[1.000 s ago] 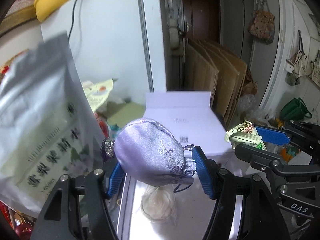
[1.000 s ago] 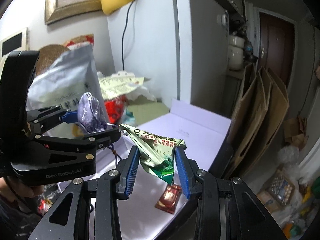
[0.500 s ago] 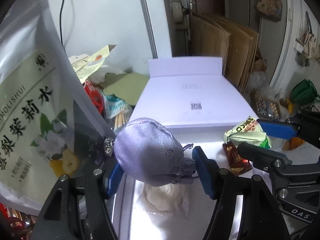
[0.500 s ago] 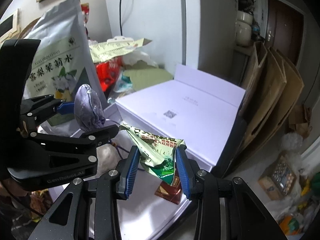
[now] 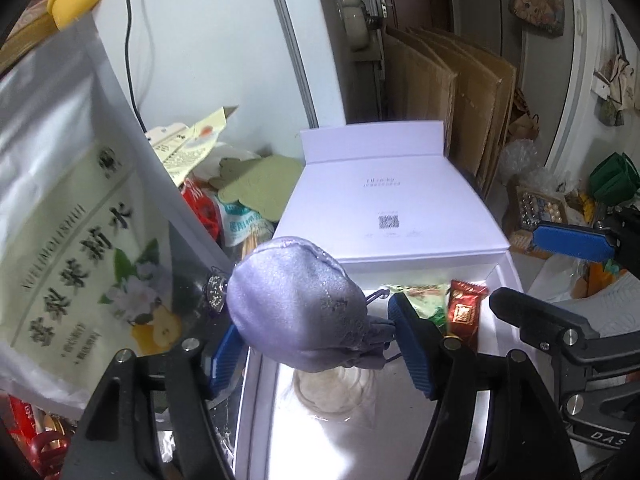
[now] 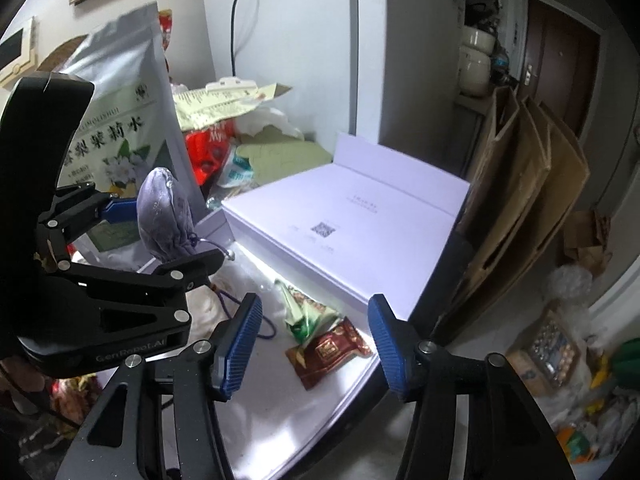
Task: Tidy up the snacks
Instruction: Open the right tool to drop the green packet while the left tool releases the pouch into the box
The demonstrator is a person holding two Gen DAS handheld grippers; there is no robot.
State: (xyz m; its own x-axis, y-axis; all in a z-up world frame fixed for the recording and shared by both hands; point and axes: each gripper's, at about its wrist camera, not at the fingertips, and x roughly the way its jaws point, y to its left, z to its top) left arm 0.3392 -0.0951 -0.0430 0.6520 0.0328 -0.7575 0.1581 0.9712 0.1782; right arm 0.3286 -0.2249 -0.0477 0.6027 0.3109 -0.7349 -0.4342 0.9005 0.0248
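- Green packet (image 6: pixel 306 314): crumpled, lying flat in the white box (image 6: pixel 280 408), beside its raised lid.
- Red packet (image 6: pixel 330 350): flat, touching the green one.
- Lilac pouch (image 5: pixel 298 306): drawstring, held above the box.

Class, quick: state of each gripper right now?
Left gripper: closed on the purple pouch.
Right gripper: open, jaws just opened, green packet lying below them.

White fridge (image 5: pixel 208 60), dark door (image 6: pixel 560 64), leaning cardboard (image 5: pixel 448 92)

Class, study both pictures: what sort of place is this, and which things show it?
Probably a cluttered home, near its entrance: a white fridge, a dark door, folded cardboard boxes against the wall, cloth bags hanging up.
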